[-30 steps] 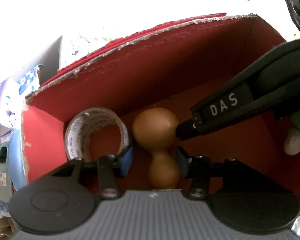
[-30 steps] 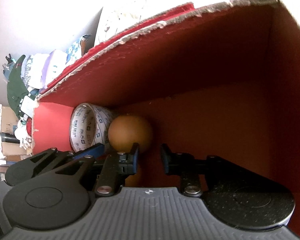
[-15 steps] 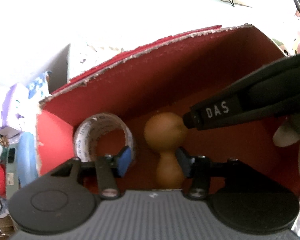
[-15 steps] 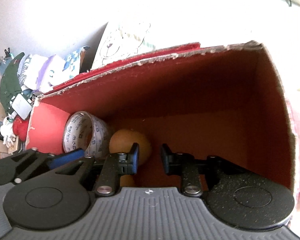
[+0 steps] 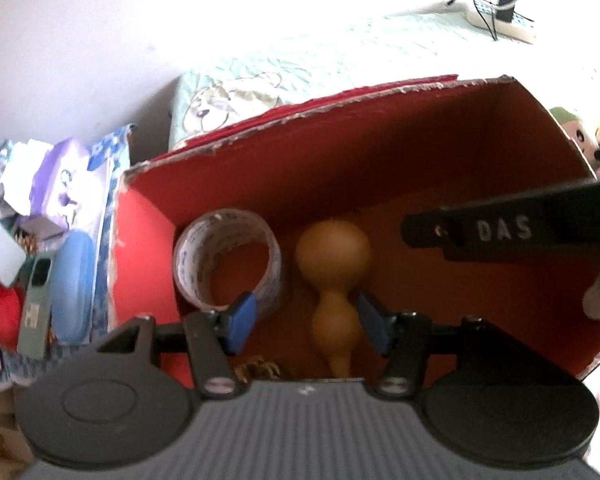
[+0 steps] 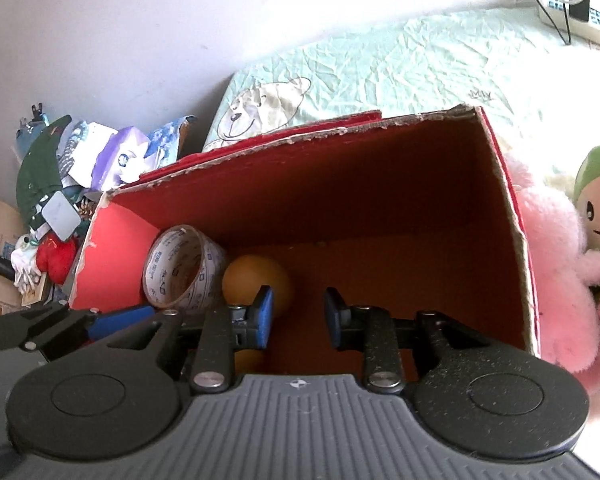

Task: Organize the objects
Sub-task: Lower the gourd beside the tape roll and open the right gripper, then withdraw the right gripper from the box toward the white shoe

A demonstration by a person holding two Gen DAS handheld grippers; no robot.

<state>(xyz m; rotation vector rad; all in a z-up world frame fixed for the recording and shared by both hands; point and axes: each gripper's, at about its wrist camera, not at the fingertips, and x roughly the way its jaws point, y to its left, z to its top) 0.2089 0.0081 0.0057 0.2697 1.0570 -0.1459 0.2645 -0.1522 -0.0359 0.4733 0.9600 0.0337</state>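
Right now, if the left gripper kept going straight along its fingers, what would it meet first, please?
Most likely the brown gourd, lying in line between the open left gripper jaws in the red box; depth is uncertain.

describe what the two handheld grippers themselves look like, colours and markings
Both look alike: the left gripper and right gripper have a grey ribbed body, two round black discs, black finger arms with silver screws and blue pads. Seen from the left wrist, the right gripper's black finger bears white letters "DAS".
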